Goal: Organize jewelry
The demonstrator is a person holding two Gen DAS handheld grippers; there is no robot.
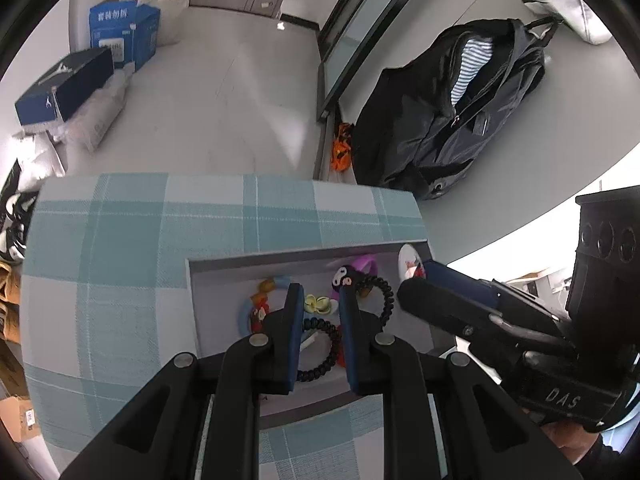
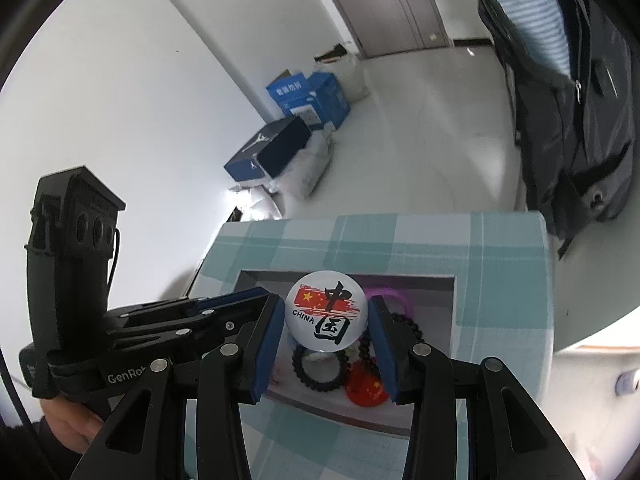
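A grey tray (image 1: 280, 258) sits on a teal plaid tablecloth (image 1: 120, 240) and holds several jewelry pieces. Among them are a black bead bracelet (image 1: 320, 364), a black spiral hair tie (image 1: 387, 300) with a cartoon charm, a purple bangle (image 1: 368, 264), a light blue charm ring (image 1: 245, 314) and a small yellow piece (image 1: 318, 304). My left gripper (image 1: 320, 292) hovers over them, its jaws narrowly apart with nothing between. My right gripper (image 2: 326, 314) is shut on a round white badge (image 2: 325, 332) printed with a red flag, above the tray (image 2: 344, 274). A red badge (image 2: 366, 390) lies below it.
A black backpack (image 1: 452, 112) leans just past the table's far right corner. Blue boxes (image 1: 124, 32) and a dark shoe box (image 1: 64, 84) stand on the floor along the left wall. An orange item (image 1: 342, 148) lies by the glass door frame.
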